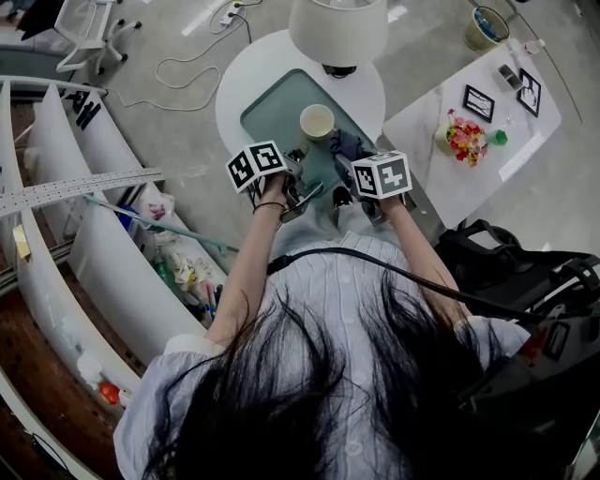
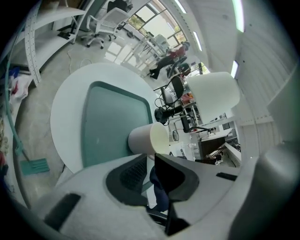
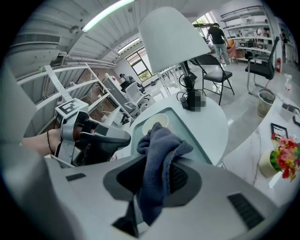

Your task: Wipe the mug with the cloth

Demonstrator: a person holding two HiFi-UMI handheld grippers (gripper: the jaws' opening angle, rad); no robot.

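Blue-grey cloth [image 3: 158, 157] pinched in the right gripper [image 3: 153, 180] needs the spread left gripper [image 2: 150, 183] steadying the mug [image 1: 317, 122] ahead first.

A lamp [image 1: 337, 28] with a white shade stands at the far edge of a round white table [image 1: 239, 84] bearing a green mat [image 1: 277, 108]. Beside it, a marble-topped table [image 1: 441, 178] carries a flower pot [image 1: 464, 139] mid-top and 2 framed pictures [image 1: 479, 103] nearer its far edge.
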